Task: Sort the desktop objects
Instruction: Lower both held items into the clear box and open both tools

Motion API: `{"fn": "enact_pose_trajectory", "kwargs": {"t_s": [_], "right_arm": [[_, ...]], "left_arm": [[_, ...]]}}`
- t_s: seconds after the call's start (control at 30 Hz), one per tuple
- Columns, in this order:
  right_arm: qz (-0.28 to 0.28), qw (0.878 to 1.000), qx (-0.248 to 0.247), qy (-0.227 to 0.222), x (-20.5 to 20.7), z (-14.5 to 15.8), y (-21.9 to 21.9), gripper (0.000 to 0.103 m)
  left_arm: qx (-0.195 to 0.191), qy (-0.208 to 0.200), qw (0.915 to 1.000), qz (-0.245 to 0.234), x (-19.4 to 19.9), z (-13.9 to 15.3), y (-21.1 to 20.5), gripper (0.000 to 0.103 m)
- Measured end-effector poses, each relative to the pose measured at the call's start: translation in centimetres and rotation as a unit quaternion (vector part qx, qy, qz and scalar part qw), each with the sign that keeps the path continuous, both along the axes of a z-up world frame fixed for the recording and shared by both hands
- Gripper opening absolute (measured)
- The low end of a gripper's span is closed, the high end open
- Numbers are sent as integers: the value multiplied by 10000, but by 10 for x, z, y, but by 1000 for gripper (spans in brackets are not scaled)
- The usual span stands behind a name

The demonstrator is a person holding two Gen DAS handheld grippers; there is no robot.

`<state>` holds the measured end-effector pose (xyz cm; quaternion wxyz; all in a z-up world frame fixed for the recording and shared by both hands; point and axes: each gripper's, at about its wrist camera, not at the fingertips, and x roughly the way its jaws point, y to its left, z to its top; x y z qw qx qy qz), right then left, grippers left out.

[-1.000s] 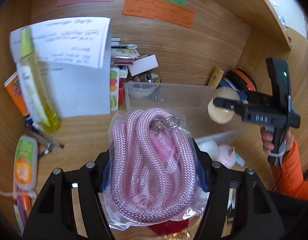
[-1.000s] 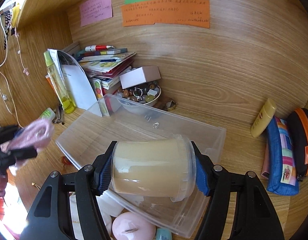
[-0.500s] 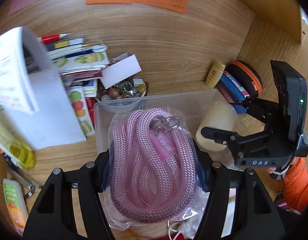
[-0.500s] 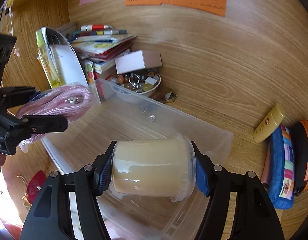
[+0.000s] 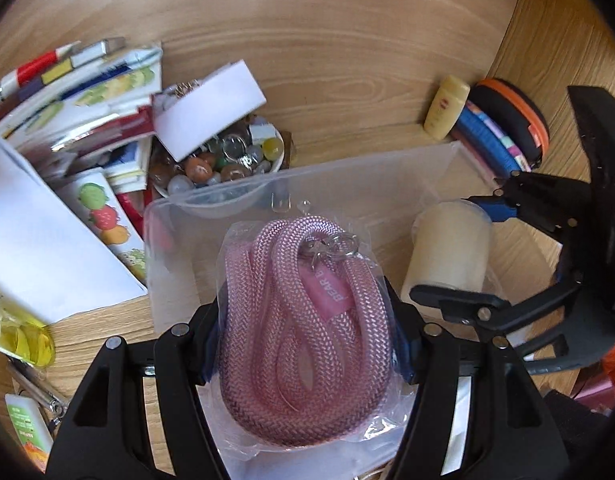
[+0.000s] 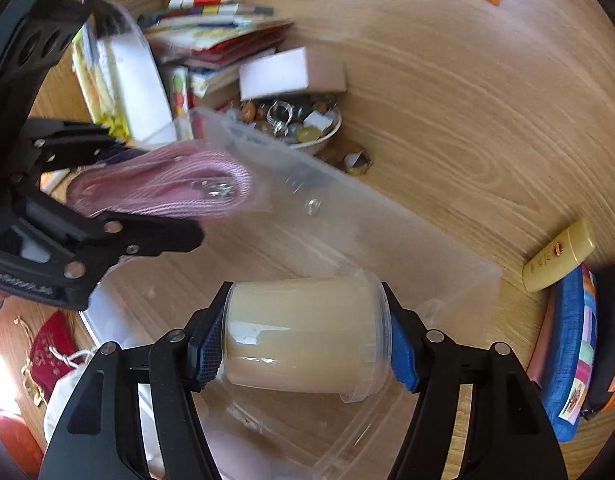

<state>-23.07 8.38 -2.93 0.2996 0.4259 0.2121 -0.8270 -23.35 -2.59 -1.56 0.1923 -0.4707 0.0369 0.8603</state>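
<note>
My left gripper (image 5: 303, 332) is shut on a bagged pink rope (image 5: 303, 320) with a metal clasp, held over the clear plastic bin (image 5: 371, 180). It also shows in the right wrist view (image 6: 163, 188), at the bin's left end. My right gripper (image 6: 305, 336) is shut on a cream-coloured plastic jar (image 6: 303, 332), held on its side above the bin (image 6: 427, 240). In the left wrist view the jar (image 5: 447, 248) hangs over the bin's right part, beside the rope.
A bowl of beads and rings (image 5: 223, 164) and a white box (image 5: 207, 112) sit behind the bin, with stacked books (image 5: 87, 92) at left. A yellow tube (image 6: 559, 256) and pencil cases (image 6: 575, 344) lie at right. A red pouch (image 6: 51, 348) lies at the front left.
Both grippers moved forward and lower over the bin, closer together. Each keeps its hold: rope in the left, jar in the right.
</note>
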Motion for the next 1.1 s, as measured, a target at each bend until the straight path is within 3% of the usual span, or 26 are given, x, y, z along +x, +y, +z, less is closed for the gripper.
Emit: {"fn": "enact_pose_trajectory", "kwargs": {"t_s": [0.37,0.5,0.67,0.9,1.1], "right_arm": [[45,9997,136,-204,0,-2,-1,64],[30,9998,197,-40,5,2,-3,65],[46,9994,297,142,14,5,-7,71],[67,9923,621,1073,43,21,-12,77],[-44,9949,335,952,46,32,2,78]], "left_arm": [[-571,95,9980,-246,-2,-12,15,65],[-748,141,9968,-263,1,-15,16,67],[-873,325,9955,-189,8,-8,18,78],[-936,662,9934,-72,23,10,14,91],[-963,879,9915,-27,42,22,15,92]]}}
